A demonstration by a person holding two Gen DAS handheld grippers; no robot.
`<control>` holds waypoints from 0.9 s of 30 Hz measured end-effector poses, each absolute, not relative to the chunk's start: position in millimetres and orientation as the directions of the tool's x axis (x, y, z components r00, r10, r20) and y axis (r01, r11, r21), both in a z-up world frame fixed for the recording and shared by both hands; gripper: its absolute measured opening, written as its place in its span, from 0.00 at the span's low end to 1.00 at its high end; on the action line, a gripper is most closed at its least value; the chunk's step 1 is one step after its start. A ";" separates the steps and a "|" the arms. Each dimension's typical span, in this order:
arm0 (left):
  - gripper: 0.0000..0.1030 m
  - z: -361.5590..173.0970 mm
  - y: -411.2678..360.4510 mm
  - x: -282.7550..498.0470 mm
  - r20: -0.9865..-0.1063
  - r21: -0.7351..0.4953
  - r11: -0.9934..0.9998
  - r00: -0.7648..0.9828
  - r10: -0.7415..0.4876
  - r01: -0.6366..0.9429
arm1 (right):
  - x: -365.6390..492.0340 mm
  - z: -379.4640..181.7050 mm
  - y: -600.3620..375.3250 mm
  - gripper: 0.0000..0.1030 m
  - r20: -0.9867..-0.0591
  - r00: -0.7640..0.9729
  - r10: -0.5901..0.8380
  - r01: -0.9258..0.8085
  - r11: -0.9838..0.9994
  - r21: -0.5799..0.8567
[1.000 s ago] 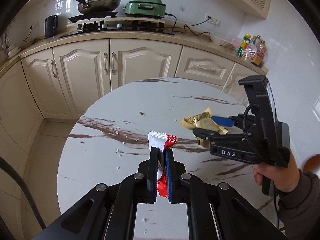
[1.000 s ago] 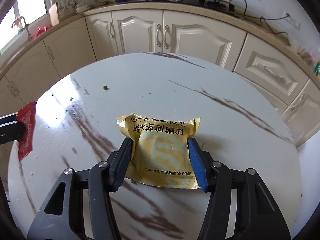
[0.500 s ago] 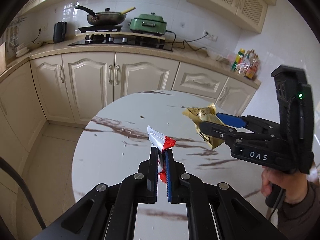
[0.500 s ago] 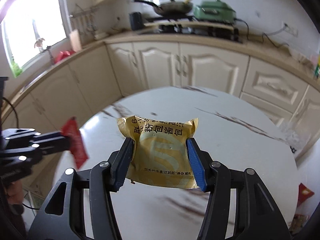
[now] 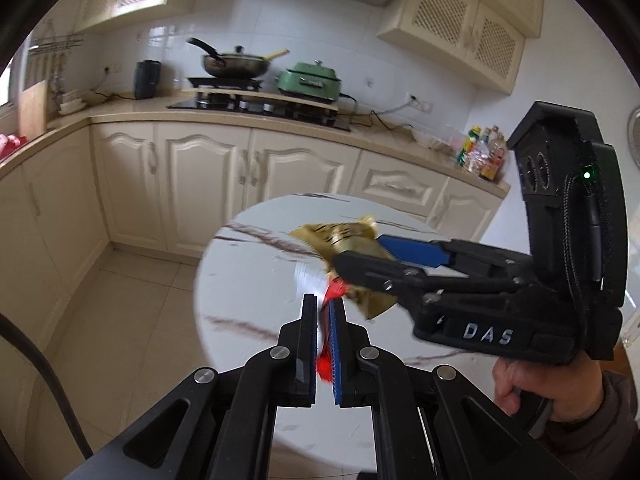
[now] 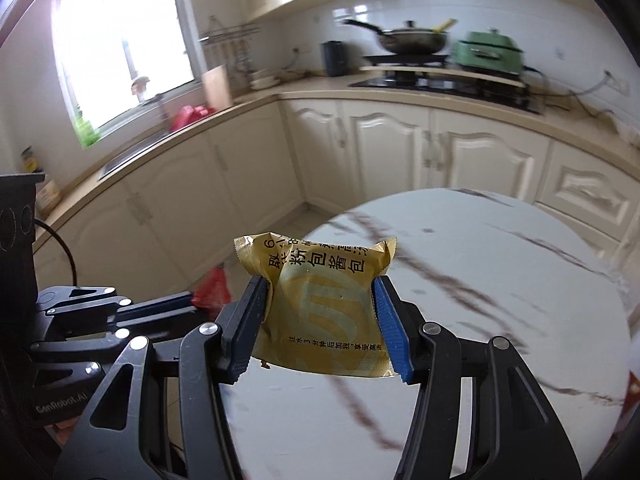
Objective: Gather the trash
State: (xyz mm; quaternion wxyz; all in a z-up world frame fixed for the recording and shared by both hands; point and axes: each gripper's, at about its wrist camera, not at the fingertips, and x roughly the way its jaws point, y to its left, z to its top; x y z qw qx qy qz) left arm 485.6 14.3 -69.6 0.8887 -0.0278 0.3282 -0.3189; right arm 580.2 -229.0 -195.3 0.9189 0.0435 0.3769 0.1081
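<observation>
The left gripper (image 5: 323, 308) is clenched on a red snack wrapper (image 5: 334, 290), its two fingers pinched almost flat together with the thin foil running down between the pads and a red tail poking out at lower centre of the left wrist view; a flat, limp scrap like that needs a tight pinch to be carried at all. Just to its right in that view, the right gripper (image 6: 320, 320) grasps a puffy yellow seasoning packet (image 6: 320, 300) by its two side edges, jaws standing partway apart because the packet is wide and cushioned, printed face turned up toward the camera. A hand (image 5: 548, 380) in a dark sleeve grips that tool's handle at the lower right. Both pieces of trash hang in the air above the round marble table (image 5: 248, 280), which lies beneath and behind them; they are probably being carried to a bin that neither view shows. Beyond stand cream cabinets (image 5: 208, 176), a wok (image 5: 236, 62) and a green cooker (image 5: 314, 80).
</observation>
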 end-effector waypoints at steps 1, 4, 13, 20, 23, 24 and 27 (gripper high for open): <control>0.02 -69.5 24.4 476.5 -0.564 -0.256 0.801 0.590 -0.578 0.541 | 579.9 -195.9 -216.6 0.51 -0.681 0.688 0.251 -0.186 0.968 0.169; 0.00 -71.8 61.9 449.4 -0.566 -0.233 0.839 0.633 -0.529 0.492 | 581.3 -202.7 -173.9 0.51 -0.681 0.664 0.308 -0.249 0.950 0.187; 0.00 -121.8 170.3 419.0 -0.646 -0.266 0.921 0.657 -0.389 0.283 | 606.4 -275.8 -50.6 0.51 -0.735 0.521 0.434 -0.381 0.889 0.254; 0.00 -128.5 185.4 405.9 -0.636 -0.327 0.901 0.639 -0.433 0.286 | 609.5 -304.7 -12.8 0.49 -0.728 0.525 0.441 -0.403 0.882 0.243; 0.00 -117.8 167.8 406.9 -0.591 -0.350 0.862 0.628 -0.506 0.366 | 602.9 -282.9 -34.5 0.48 -0.703 0.577 0.416 -0.383 0.898 0.216; 0.00 -117.7 161.5 406.2 -0.588 -0.354 0.852 0.617 -0.523 0.385 | 599.3 -274.0 -47.3 0.48 -0.697 0.599 0.395 -0.365 0.909 0.202; 0.09 -118.6 123.7 406.4 -0.603 -0.373 0.832 0.574 -0.554 0.410 | 587.3 -251.4 -90.3 0.48 -0.683 0.664 0.305 -0.291 0.946 0.140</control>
